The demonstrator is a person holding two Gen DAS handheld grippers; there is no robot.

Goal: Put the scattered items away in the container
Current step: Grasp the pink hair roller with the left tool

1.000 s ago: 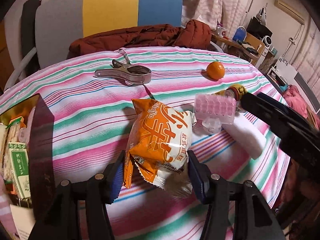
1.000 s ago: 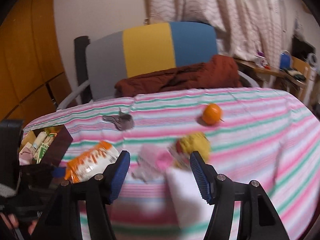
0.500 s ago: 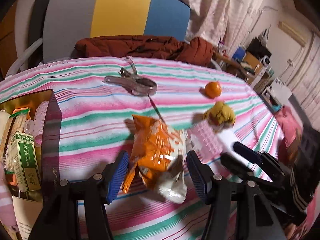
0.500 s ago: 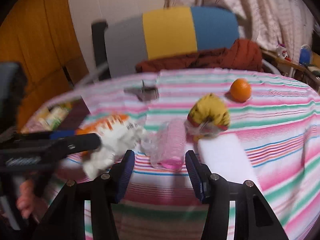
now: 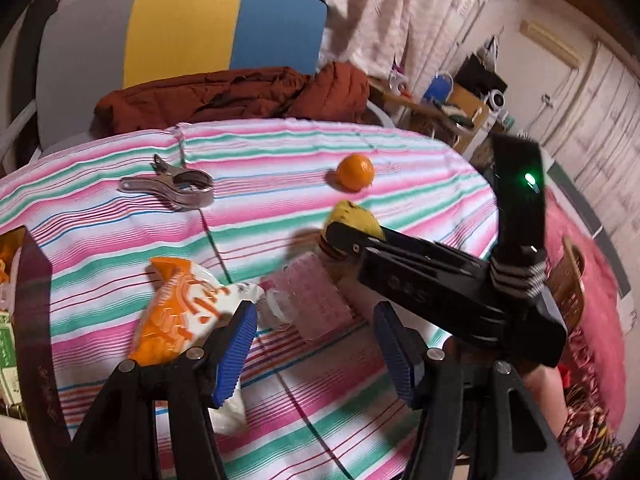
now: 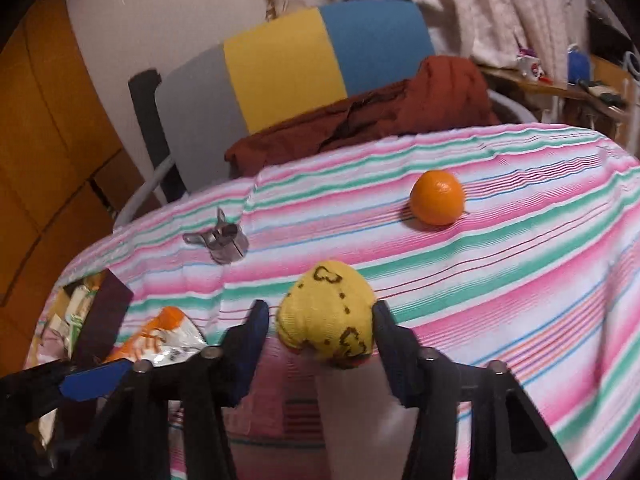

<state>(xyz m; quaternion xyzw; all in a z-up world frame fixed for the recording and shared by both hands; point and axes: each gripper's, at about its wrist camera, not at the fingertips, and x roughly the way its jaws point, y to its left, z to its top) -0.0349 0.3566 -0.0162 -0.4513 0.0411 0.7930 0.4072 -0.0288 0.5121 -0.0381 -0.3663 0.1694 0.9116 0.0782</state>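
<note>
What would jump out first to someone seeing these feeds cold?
Probably the yellow rolled sock, sitting right between the right gripper's blue fingers, near the middle of the striped tablecloth. Next, the orange alone farther back, and the orange snack bag by the left gripper's left finger, beside the container at the cloth's left edge.

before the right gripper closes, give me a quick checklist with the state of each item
1. yellow sock ball sits between the right gripper jaws: ok.
2. Jaws open wide enough: ok.
3. Nothing else caught between them: cannot tell, the pink case lies right underneath.
4. left gripper clear of the grasp: ok, open near the snack bag.
5. Room in the container: cannot tell.
</note>
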